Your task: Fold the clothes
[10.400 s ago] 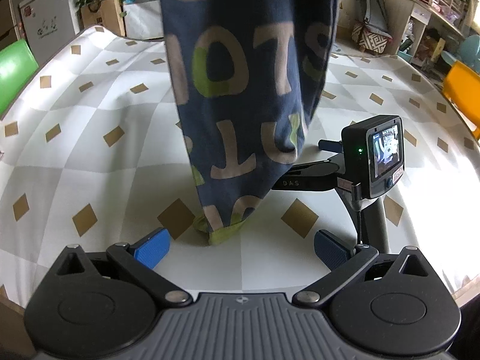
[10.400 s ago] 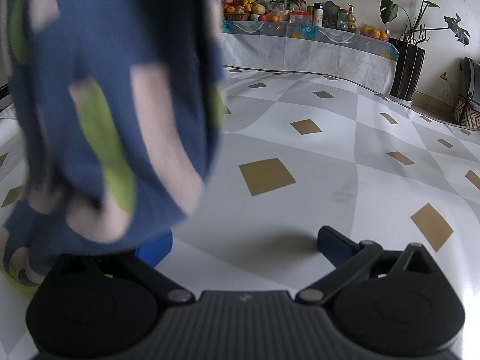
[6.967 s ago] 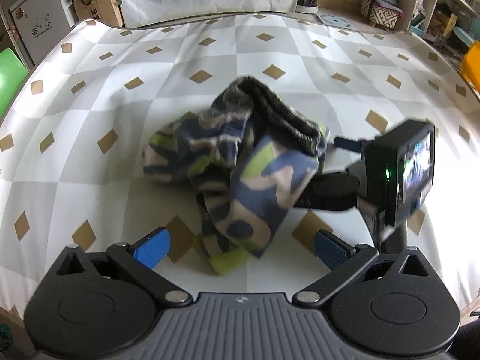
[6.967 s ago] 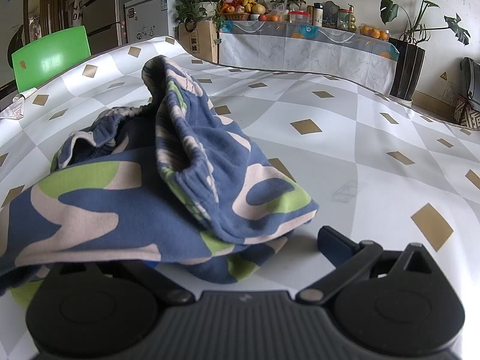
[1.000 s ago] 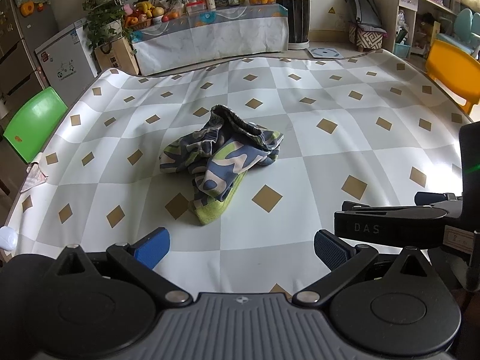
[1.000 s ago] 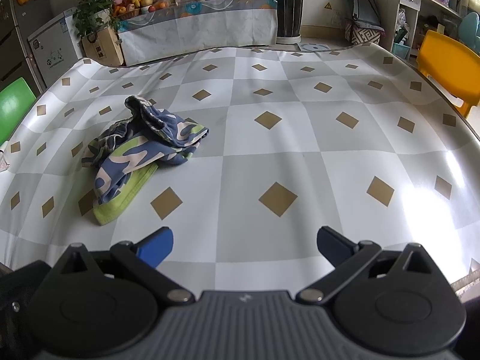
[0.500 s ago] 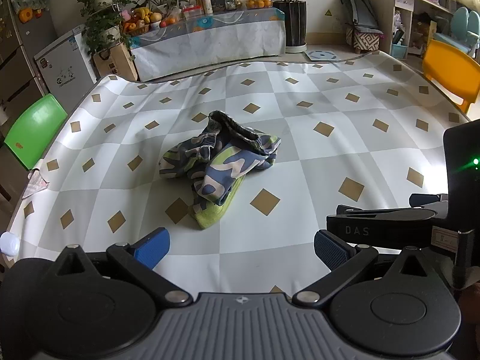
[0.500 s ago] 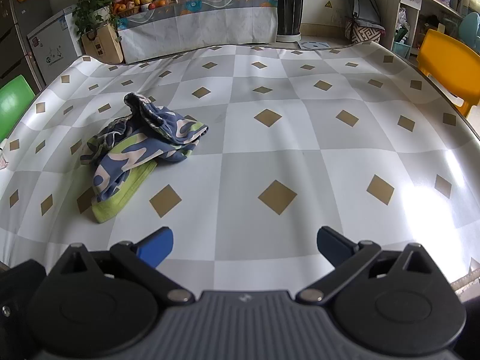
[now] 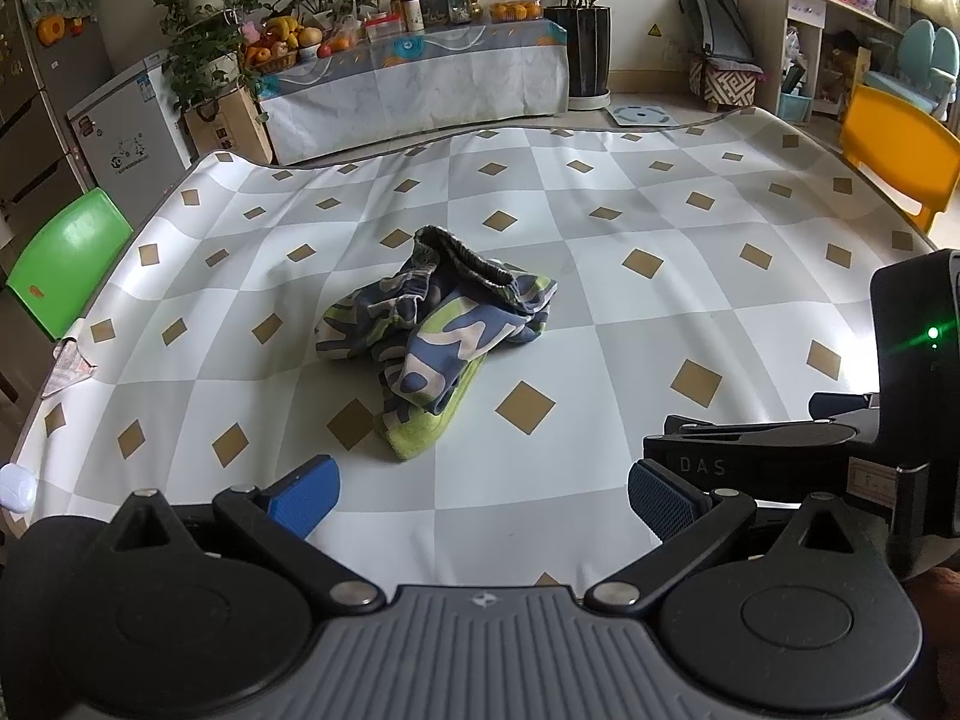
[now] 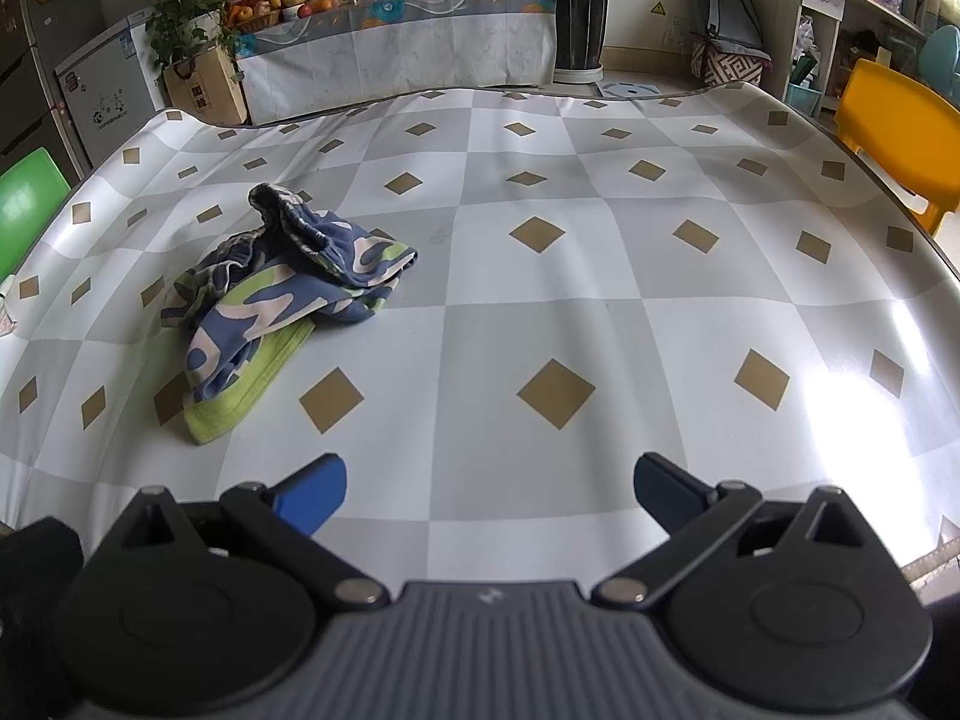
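The blue garment (image 9: 435,324) with cream and lime letter shapes lies crumpled in 1 heap on the checked tablecloth (image 9: 600,276), its lime cuff (image 9: 420,438) nearest the grippers. The left gripper (image 9: 483,492) and the right gripper (image 10: 489,489) hang near the cloth's front edge, well apart from the garment, both spread wide and empty. "DAS" reads on the right gripper's black arm (image 9: 750,459).

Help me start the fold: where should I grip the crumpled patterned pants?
Grip the ribbed waistband of the patterned pants; it stands raised at the far end, so come down from above. The open left gripper and right gripper hold nothing.
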Demonstrator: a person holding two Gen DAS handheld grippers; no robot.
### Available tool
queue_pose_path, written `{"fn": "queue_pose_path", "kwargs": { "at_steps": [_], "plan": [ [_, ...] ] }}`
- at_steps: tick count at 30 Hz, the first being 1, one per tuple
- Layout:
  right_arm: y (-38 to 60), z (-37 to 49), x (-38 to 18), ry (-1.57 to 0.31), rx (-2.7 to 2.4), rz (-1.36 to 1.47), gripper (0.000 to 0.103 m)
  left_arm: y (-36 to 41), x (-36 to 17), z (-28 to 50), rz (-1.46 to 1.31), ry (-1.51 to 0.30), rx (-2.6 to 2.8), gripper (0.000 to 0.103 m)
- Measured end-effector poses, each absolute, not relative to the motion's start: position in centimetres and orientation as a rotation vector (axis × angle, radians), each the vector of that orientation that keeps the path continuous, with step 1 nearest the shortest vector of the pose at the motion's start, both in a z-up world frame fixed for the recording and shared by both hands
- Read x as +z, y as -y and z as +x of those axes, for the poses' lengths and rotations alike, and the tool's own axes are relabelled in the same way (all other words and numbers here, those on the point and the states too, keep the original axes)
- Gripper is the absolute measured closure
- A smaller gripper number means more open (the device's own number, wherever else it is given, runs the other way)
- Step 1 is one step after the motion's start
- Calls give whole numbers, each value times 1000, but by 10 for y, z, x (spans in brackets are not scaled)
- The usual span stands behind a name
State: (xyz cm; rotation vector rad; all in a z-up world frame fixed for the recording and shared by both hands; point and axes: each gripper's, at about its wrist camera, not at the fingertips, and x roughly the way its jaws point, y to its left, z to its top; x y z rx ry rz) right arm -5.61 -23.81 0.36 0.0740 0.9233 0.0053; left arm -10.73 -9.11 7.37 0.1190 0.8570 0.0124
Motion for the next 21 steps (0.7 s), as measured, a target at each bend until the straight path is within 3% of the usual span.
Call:
{"fn": "queue_pose_path", "kwargs": {
  "at_steps": [21],
  "plan": [
    [233, -58, 5, -923, -20, 29, 1, 84, 65, -101, 101, -895, 46, 0]
  ]
}}
